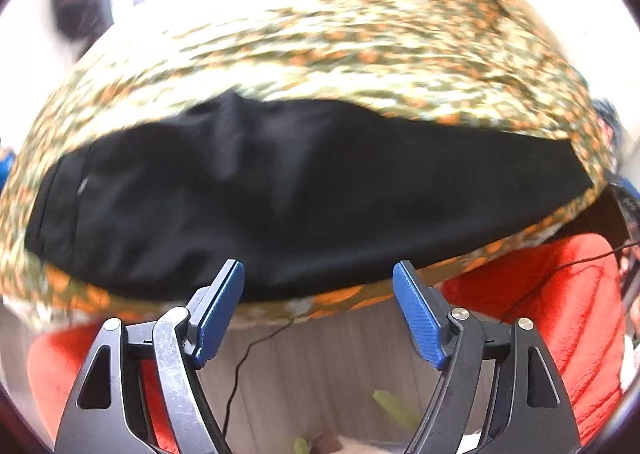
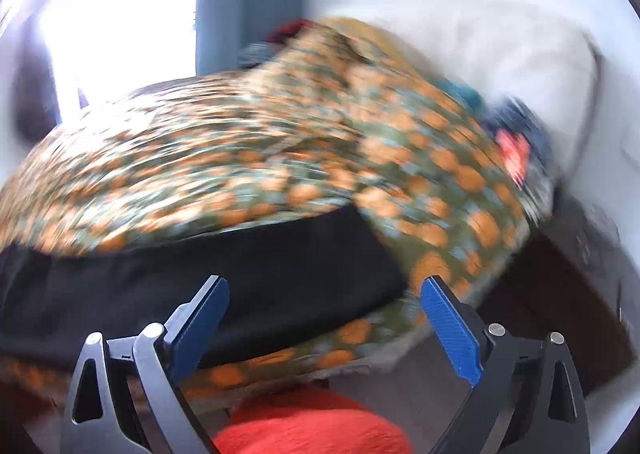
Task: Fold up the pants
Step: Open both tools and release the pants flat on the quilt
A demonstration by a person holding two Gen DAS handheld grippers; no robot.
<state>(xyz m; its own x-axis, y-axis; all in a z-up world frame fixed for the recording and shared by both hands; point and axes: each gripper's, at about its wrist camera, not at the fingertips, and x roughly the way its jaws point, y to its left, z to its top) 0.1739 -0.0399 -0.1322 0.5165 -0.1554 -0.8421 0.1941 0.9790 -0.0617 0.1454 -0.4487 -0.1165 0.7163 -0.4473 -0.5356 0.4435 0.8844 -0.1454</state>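
Black pants point(image 1: 280, 193) lie flat along the near edge of a bed covered with an orange and green flowered sheet point(image 1: 340, 41). Their waistband end is at the left in the left wrist view. In the right wrist view the pants point(image 2: 240, 274) end at a squared edge near the centre right. My left gripper point(image 1: 319, 274) is open and empty, just in front of the pants' near edge. My right gripper point(image 2: 324, 290) is open and empty, close over the pants' right end. Both views are blurred.
The flowered sheet point(image 2: 280, 157) covers the whole bed. Red cloth point(image 1: 552, 318) shows below the bed edge in both views, with a thin black cable point(image 1: 240, 366) over the pale floor. A bright window point(image 2: 120, 41) and white pillow point(image 2: 500, 49) lie beyond.
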